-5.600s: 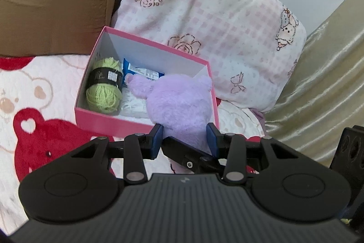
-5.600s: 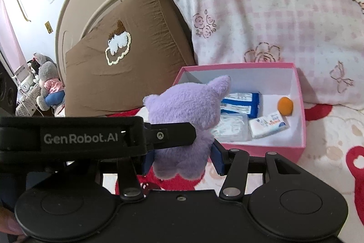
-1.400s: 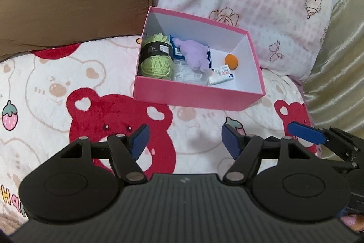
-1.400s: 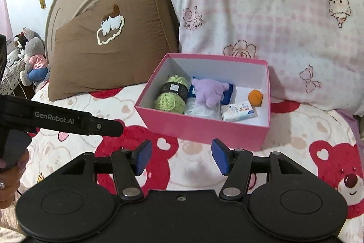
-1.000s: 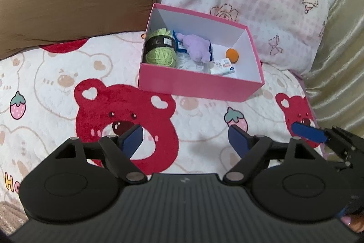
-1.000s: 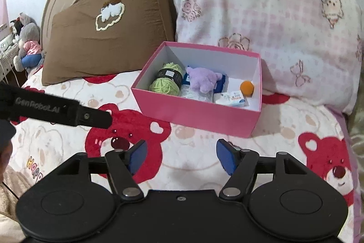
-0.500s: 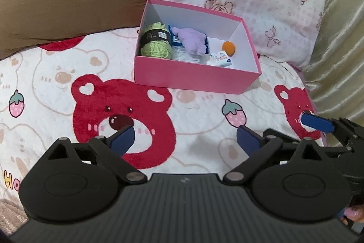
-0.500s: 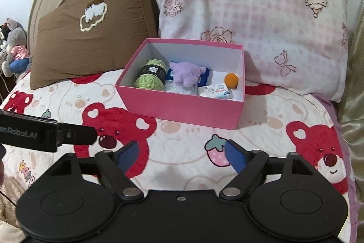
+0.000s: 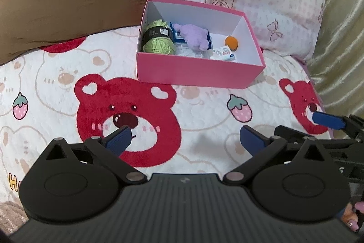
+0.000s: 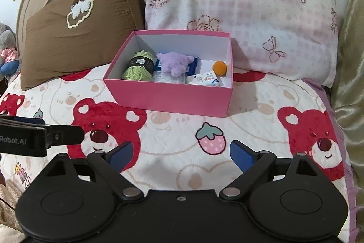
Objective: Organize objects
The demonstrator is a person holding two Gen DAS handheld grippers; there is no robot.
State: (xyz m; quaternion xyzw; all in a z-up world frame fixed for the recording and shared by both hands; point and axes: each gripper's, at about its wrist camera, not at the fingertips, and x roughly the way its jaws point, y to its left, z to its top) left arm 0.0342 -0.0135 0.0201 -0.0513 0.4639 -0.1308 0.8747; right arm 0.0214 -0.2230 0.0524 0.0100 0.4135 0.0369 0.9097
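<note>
**Clerk:** Where the largest items are entered first, what is listed?

**Keeper:** Bed, covered by a bear-print blanket. Brown pillow and pink checked pillow, propped at the headboard. Pink box, set on the blanket just before the pillows, its long axis running left to right across both views.

**Clerk:** And within the box?

**Keeper:** Green yarn ball at the left end; purple plush toy beside it, laid over a blue packet; a white packet; an orange ball at the right end. Nothing loose is seen on the blanket.

**Clerk:** The grippers?

**Keeper:** Left gripper and right gripper: jaws opening, spread wide, nothing between them. Both are held low over the blanket, well apart from the box, which lies ahead and above in each view. By the left view it is offset slightly rightward; by the right view, slightly leftward. Neither is judged clearly nearer. The sorting is judged largely done.
</note>
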